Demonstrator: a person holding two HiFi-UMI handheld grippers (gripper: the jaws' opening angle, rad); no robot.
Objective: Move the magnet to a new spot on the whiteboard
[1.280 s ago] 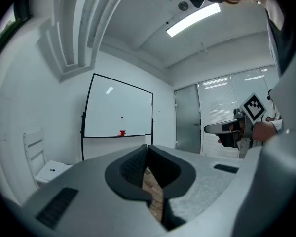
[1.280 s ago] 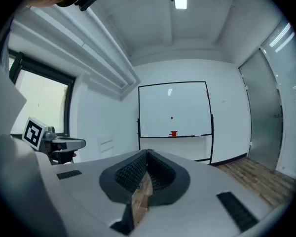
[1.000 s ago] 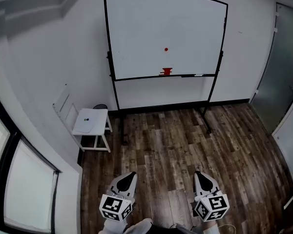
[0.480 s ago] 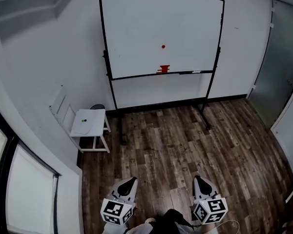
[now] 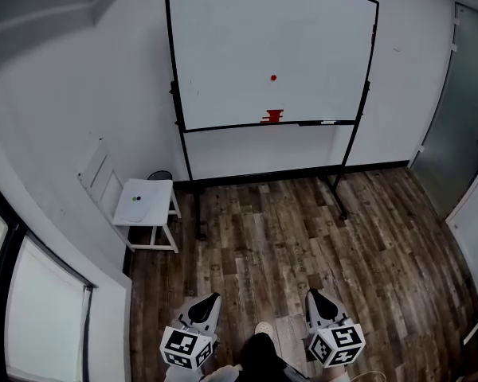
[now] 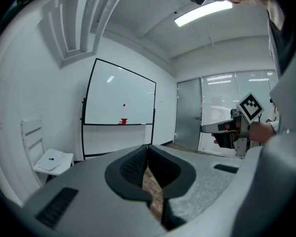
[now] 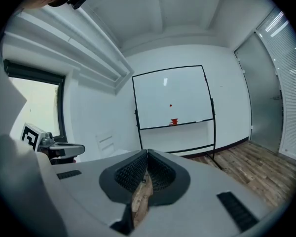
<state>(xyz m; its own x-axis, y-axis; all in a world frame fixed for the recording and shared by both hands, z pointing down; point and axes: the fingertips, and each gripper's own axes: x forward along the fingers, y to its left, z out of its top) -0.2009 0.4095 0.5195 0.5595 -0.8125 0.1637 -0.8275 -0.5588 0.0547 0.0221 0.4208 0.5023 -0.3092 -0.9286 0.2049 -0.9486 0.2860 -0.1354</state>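
A small red magnet (image 5: pixel 272 77) sticks near the middle of the whiteboard (image 5: pixel 223 54), which stands on a black frame against the far wall. The same magnet (image 6: pixel 124 104) (image 7: pixel 170 105) shows in both gripper views. A red object (image 5: pixel 272 117) rests on the board's tray. Both grippers are low in the head view, far from the board, over the wooden floor. My left gripper (image 5: pixel 211 297) (image 6: pixel 148 146) is shut with its tips together and nothing between them. My right gripper (image 5: pixel 311 293) (image 7: pixel 147 152) is shut and empty too.
A small white table (image 5: pixel 143 200) with a dark dot on it stands left of the board. A grey door (image 5: pixel 462 102) is at the right. A marker (image 5: pixel 325 122) lies on the tray. The board's feet (image 5: pixel 341 212) reach out onto the floor.
The view has shifted: the whiteboard sits slightly nearer and more to the right. Both grippers have sunk a little lower in the frame. A dark shoe now shows between them.
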